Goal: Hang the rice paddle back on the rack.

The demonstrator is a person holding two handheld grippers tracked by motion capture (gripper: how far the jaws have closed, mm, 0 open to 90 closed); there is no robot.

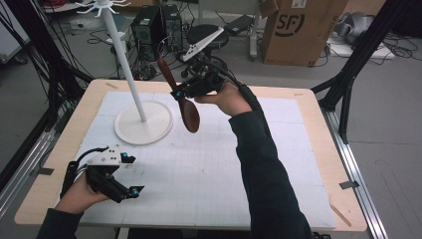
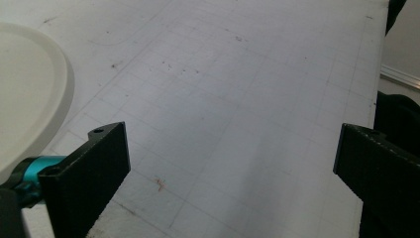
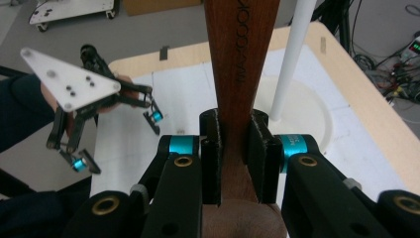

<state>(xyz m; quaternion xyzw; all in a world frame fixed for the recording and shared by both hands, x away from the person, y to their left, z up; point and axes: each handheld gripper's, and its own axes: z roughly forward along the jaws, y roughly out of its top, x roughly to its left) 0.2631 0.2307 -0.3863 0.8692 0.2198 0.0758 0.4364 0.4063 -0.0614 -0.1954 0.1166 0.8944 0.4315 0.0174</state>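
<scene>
Your right gripper point(image 1: 180, 94) has its jaws closed on the neck of a wooden spoon point(image 1: 188, 113), and you hold it raised above the far middle of the table point(image 1: 318, 149). From the high view the spoon hangs tilted, bowl down and toward you, handle slanting up and away past the white pole of the rack point(image 1: 124, 59). Looking along your right gripper point(image 3: 236, 148), the two black pads press the reddish-brown handle point(image 3: 240, 54) from both sides, the lettering on the wood runs up between them, and the bowl sits below the jaws at the bottom edge.

Your left gripper point(image 1: 130, 174) rests low at the near left corner, jaws spread wide with nothing between them. Its own view shows both black jaws far apart over bare mat, the rack's round white base point(image 2: 29, 94) at the left edge.

A white gridded mat point(image 1: 209, 169) covers the pale wooden table. The rack base point(image 1: 144, 124) sits on the mat's far left, well apart from your left gripper and just left of the spoon's bowl. Beyond the table lie a grey floor, tangled cables, black computer towers point(image 1: 157, 30), a round black stool point(image 1: 206, 35) and a cardboard box point(image 1: 298, 30).

The right gripper view also catches your left gripper point(image 3: 119, 136) with its grey three-cornered plate.
</scene>
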